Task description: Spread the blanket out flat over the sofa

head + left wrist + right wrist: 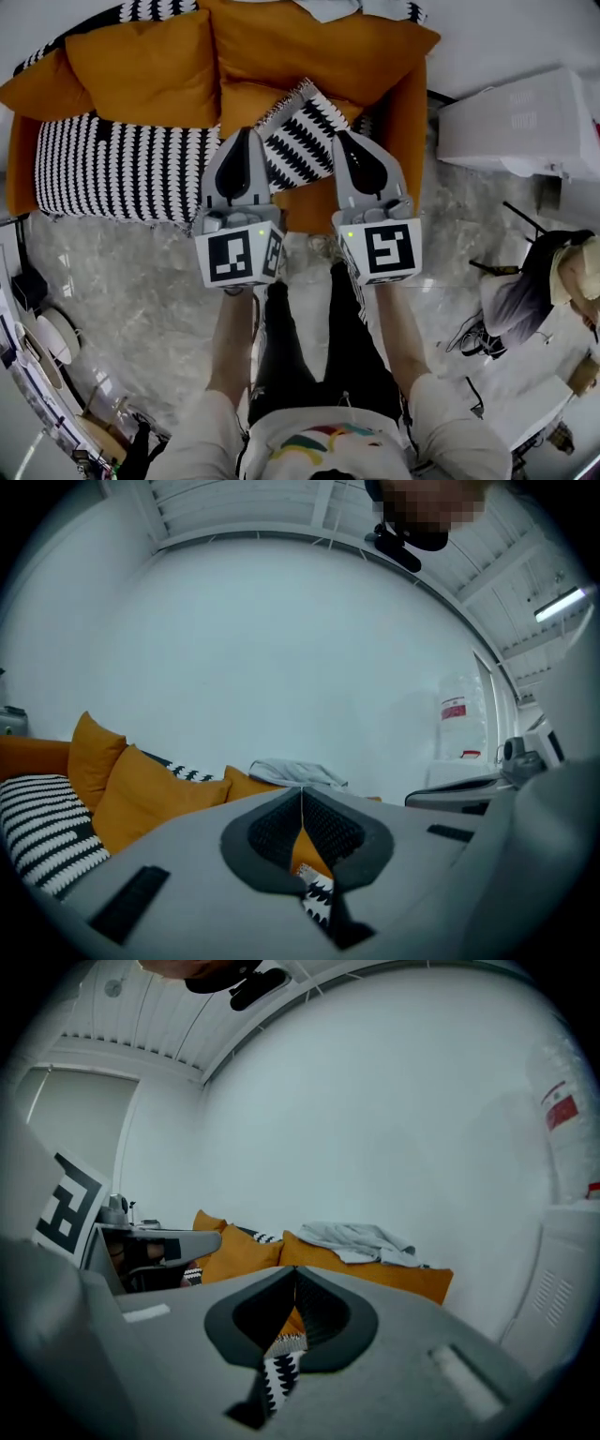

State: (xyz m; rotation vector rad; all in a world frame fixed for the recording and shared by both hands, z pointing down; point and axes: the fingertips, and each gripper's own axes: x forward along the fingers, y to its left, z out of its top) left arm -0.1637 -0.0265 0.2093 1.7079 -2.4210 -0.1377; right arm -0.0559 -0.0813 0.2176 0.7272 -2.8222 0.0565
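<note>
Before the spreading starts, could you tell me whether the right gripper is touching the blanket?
Touching: the right gripper view shows the right gripper shut on the blanket, patterned edge between its jaws.

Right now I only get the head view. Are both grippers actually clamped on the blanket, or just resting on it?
Observer: Clamped. The left gripper view shows the left gripper shut, with the black-and-white blanket pinched between its jaws.
Operator: Right one?
Observer: Same in the right gripper view. The right gripper is shut on the blanket, and fabric trails out beneath the jaws.
Operator: What's cut off at my top edge?
Observer: A crumpled grey cloth lying on top of the sofa back.
</note>
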